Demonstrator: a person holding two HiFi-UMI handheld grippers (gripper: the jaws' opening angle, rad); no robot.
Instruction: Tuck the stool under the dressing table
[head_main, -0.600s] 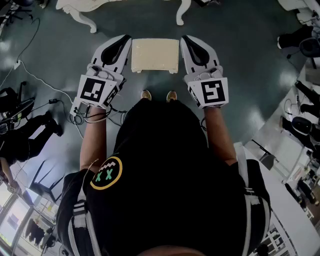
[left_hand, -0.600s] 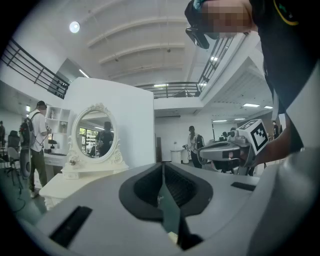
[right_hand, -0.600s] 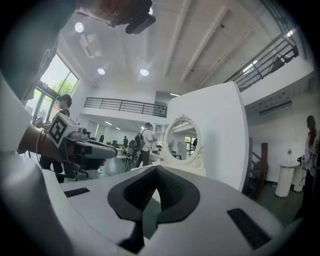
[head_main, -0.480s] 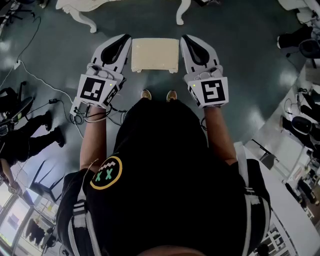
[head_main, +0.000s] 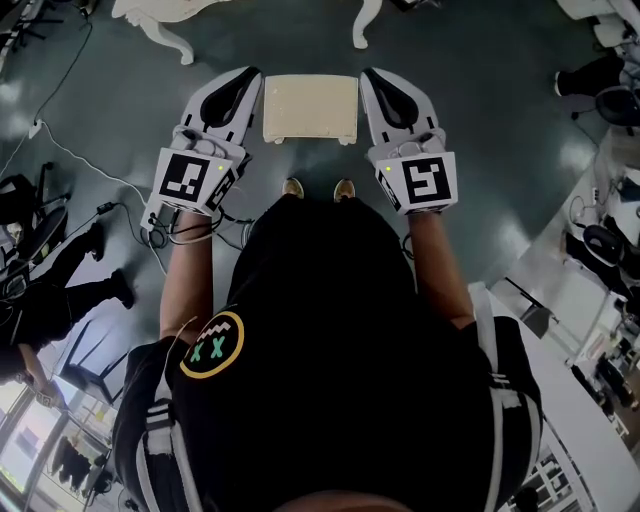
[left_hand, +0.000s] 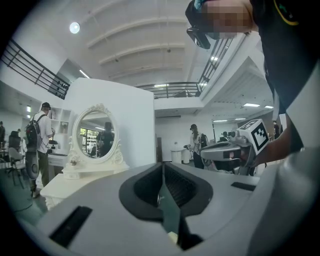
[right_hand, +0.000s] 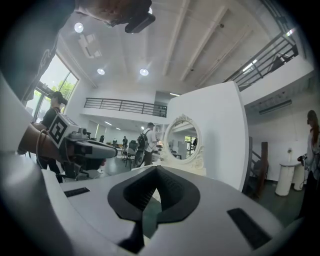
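Note:
The stool (head_main: 310, 108), with a cream rectangular seat, stands on the dark floor just ahead of the person's feet. My left gripper (head_main: 249, 76) hangs beside the seat's left edge and my right gripper (head_main: 372, 76) beside its right edge. Both are shut on nothing and apart from the seat. The white dressing table's curved legs (head_main: 168, 38) show at the top of the head view. Its top and oval mirror (left_hand: 93, 137) appear in the left gripper view beyond the left gripper (left_hand: 162, 165). In the right gripper view the mirror (right_hand: 183, 141) stands past the right gripper (right_hand: 156, 168).
A white cable (head_main: 75, 155) trails over the floor at the left. A bystander's legs (head_main: 70, 290) are at the left edge. Dark chairs and gear (head_main: 605, 85) crowd the right side. People (left_hand: 195, 145) walk about the hall behind the table.
Both grippers and the stool stay where they were. The bystander at the left edge has stepped a little, and people in the background have walked on.

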